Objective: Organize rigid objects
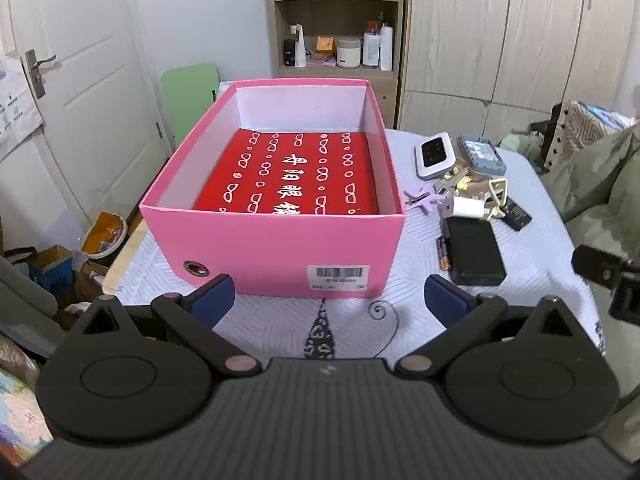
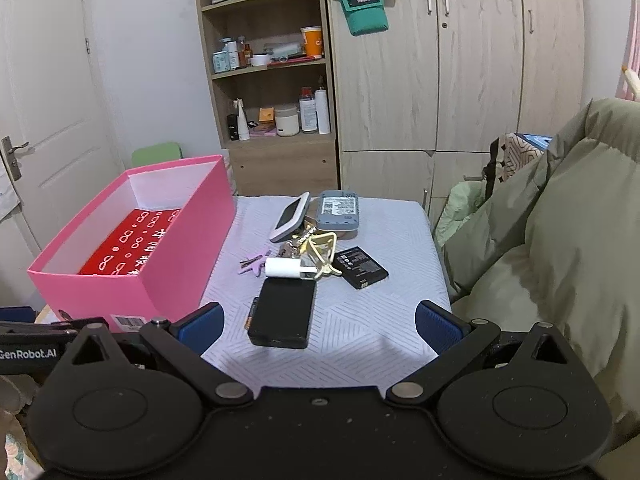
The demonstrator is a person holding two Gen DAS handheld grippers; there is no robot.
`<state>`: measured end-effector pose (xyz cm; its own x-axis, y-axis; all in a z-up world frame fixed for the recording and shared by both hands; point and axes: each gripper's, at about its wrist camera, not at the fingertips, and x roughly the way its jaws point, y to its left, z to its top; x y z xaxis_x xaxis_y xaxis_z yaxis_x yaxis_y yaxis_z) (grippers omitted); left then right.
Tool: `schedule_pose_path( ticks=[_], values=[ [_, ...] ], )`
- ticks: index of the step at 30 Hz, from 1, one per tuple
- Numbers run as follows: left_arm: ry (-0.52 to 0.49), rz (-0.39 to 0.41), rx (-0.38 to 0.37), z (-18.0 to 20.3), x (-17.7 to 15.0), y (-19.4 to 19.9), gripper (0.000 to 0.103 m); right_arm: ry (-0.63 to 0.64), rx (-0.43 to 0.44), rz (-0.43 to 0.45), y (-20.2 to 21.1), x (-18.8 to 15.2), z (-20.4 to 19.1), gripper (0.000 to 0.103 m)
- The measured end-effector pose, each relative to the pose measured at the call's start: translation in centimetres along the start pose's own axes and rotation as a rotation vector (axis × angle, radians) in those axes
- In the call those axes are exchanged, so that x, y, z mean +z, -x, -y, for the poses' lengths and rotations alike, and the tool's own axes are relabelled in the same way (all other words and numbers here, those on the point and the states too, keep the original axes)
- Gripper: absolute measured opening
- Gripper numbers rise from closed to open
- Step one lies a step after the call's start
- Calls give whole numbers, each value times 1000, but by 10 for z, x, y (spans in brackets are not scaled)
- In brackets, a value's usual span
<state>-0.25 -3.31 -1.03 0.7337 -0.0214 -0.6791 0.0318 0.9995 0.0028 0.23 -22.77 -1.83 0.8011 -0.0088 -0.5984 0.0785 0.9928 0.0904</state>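
Left wrist view: my left gripper [image 1: 329, 300] hangs agape and empty before the pink box [image 1: 276, 240] at the table's [image 1: 540, 248] left edge. Clutter sits right of it: black pack [image 2: 282, 312] nearest, charger [image 2: 283, 268], battery [image 2: 361, 267]. Right gripper [image 2: 318, 326] spread wide, empty. Nothing boxed yet, I judge; next, close on the pack.

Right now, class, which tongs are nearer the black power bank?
Right. The right tongs hang open directly before the black power bank; the left tongs face the pink box, with the power bank off to their right.
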Motion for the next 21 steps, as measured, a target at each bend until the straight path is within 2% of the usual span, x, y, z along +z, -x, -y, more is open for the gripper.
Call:
schedule_pose_path(
  ticks=[9,21],
  values=[
    [-17,-14,-22,7,-2,-2,103,-3,-18,-8,-2,-3,3,103],
    [-10,-20,-14,5,-1,-6,103,-8,-46,-17,-5,-5,8,103]
  ],
)
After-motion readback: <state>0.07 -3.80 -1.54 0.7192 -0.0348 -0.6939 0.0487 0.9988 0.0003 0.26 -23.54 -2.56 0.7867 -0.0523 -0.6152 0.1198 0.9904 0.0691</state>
